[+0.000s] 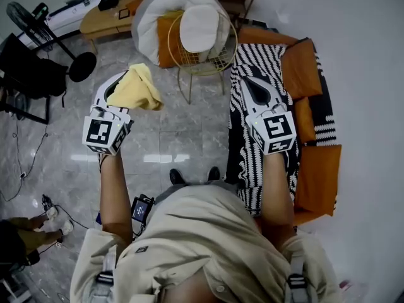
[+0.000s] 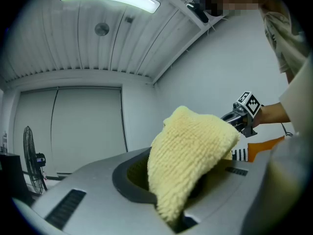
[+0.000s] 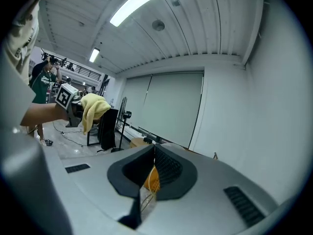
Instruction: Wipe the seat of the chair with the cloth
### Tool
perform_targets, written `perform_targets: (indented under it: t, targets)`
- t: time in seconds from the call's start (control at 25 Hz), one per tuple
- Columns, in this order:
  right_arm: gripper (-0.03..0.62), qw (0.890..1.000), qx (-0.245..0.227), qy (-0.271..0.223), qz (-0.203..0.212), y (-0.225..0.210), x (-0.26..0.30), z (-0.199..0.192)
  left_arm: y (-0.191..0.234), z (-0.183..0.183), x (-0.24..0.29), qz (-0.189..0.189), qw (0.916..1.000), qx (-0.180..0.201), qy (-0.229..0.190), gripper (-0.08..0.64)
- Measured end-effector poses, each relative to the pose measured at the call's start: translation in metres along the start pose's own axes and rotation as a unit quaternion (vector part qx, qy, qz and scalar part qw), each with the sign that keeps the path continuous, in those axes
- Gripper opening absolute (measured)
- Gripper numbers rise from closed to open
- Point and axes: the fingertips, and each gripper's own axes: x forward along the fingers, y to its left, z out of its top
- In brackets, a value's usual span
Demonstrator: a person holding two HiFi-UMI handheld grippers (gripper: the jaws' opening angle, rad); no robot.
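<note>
A yellow knitted cloth [image 1: 136,88] hangs from my left gripper [image 1: 115,91], which is shut on it and held above the grey floor, left of the chair. In the left gripper view the cloth [image 2: 190,151] bulges up out of the pinched jaws. The chair [image 1: 201,43] is a gold wire frame with a white seat cushion [image 1: 199,27]; it stands ahead, between the two grippers. My right gripper [image 1: 249,83] is shut with nothing in it, above the striped sofa. Its own view shows the pads [image 3: 164,166] pressed together.
A black-and-white striped sofa [image 1: 265,62] with orange cushions [image 1: 300,68] runs along the right. A white round seat [image 1: 151,24] and a wooden bench [image 1: 107,17] stand behind the chair. A fan stand [image 1: 63,49], dark chairs and cables lie at the left.
</note>
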Motion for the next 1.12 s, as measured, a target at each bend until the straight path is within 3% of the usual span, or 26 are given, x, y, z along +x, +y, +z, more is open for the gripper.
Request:
perform_targets:
  t: [0.52,0.76,1.12]
  targets:
    - [0.026,1.000,0.008,0.007,-0.023,0.015,0.029,-0.002,0.031,-0.027,0.018,-0.013,0.9996,-0.026,0.002,0.041]
    - [0.026,1.000,0.020,0.011,-0.020,-0.033,0.053,-0.021,0.019,-0.037,0.072,-0.027,0.9994,-0.020,0.010,0.041]
    - [0.026,0.999,0.036,0.000,0.021,-0.133,0.125,-0.057,0.011,-0.059,0.182,0.003,0.9988,-0.001,0.048,0.041]
